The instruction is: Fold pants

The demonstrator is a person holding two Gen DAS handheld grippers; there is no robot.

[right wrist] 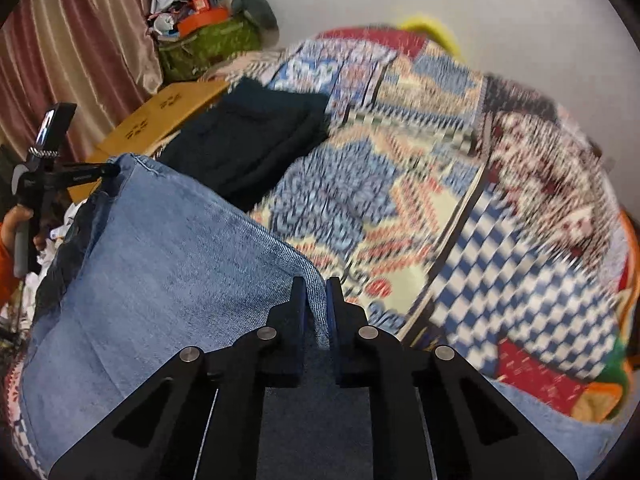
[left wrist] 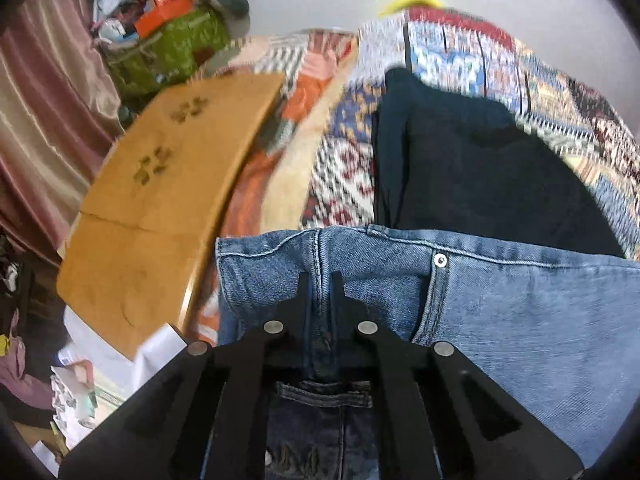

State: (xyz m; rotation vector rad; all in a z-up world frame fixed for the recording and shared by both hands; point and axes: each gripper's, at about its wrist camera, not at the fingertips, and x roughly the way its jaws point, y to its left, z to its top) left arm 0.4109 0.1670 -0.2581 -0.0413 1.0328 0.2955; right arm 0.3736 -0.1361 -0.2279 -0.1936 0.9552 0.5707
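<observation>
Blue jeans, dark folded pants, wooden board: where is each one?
Blue jeans [left wrist: 520,320]: left wrist view, on the faded front panel beside the pocket.
Dark folded pants [right wrist: 256,148]: right wrist view, on the top layer.
Wooden board [left wrist: 168,200]: left wrist view, on its flat middle.

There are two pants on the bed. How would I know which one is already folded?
Find the patterned blanket covering the bed. Near its far side, beside the tan box, lies a flat, square stack: the dark pants. Unlike the light blue jeans, which both hand-held grippers are pinching, it is nearly black and nothing touches it.
</observation>
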